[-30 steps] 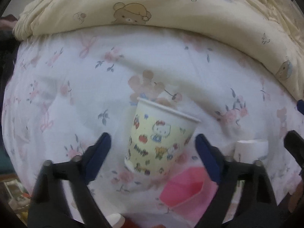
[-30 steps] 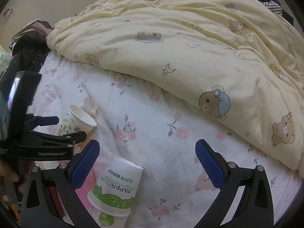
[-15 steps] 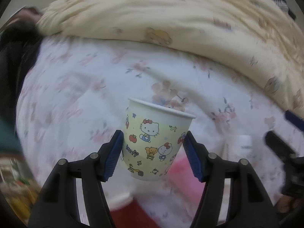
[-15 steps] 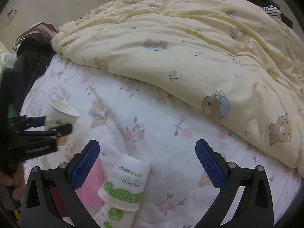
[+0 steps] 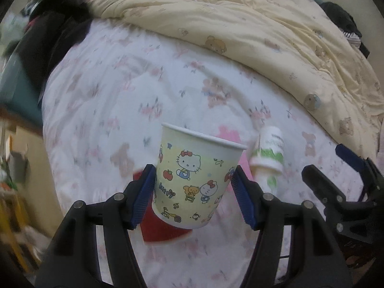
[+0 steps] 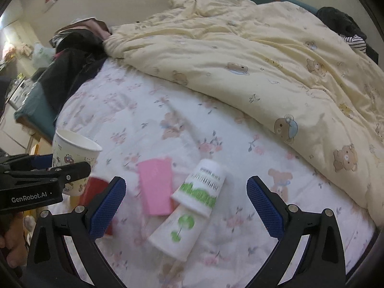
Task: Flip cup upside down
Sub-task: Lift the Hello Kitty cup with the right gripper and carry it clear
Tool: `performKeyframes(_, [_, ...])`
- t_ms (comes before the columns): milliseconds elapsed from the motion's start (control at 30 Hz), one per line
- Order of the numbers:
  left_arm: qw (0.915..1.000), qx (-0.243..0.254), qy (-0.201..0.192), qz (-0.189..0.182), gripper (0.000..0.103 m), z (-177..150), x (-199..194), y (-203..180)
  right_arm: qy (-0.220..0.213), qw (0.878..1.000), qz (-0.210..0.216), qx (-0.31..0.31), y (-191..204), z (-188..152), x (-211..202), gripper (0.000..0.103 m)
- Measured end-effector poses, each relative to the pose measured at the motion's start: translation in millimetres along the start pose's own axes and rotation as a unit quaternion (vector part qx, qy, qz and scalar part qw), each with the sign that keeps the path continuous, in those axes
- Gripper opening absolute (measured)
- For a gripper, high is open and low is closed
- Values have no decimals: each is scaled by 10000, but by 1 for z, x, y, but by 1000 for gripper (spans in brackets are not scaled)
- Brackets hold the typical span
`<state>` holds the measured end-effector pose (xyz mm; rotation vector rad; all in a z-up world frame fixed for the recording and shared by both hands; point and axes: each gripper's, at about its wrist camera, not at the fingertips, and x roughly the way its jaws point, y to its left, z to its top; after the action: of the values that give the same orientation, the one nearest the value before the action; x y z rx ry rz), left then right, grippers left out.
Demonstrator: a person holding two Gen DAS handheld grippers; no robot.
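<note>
A yellow cartoon-print paper cup [image 5: 195, 182] stands upright, mouth up, between the blue pads of my left gripper [image 5: 193, 194], which is shut on it and holds it above the bed. In the right wrist view the same cup [image 6: 72, 153] shows at the far left, held by the left gripper [image 6: 43, 175]. My right gripper [image 6: 186, 204] is open and empty above the bed, over a lying stack of white-and-green paper cups [image 6: 194, 204]. The right gripper [image 5: 345, 175] shows at the right edge of the left wrist view.
A pink flat piece [image 6: 157, 187] and a red one [image 6: 96, 192] lie on the floral sheet [image 6: 134, 120] beside the stacked cups [image 5: 267, 158]. A yellow bear-print duvet [image 6: 264, 55] covers the back and right. Dark clothes [image 6: 72, 57] lie at the bed's left edge.
My left gripper closed on the cartoon cup and lifted it off the sheet. Both grippers rose and pulled back, so more of the bed shows.
</note>
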<state>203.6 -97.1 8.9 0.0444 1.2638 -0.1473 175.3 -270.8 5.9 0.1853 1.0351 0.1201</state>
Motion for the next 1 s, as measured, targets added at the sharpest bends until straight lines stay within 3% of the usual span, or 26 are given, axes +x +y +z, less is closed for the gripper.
performKeyframes(300, [9969, -653, -20, -447, 61, -87, -34, 9, 3, 9997, 236, -17, 7, -61, -45, 103])
performKeyframes(600, [9923, -1187, 94, -350, 61, -152, -34, 23, -28, 9996, 297, -10, 15, -107, -70, 103])
performKeyframes(900, [9883, -1501, 246, -126, 61, -207, -5, 22, -53, 9992, 401, 69, 11, -149, -71, 103])
performKeyframes(1000, [9785, -1905, 741, -282, 61, -225, 31, 20, 113, 9991, 392, 149, 4, -159, -61, 103])
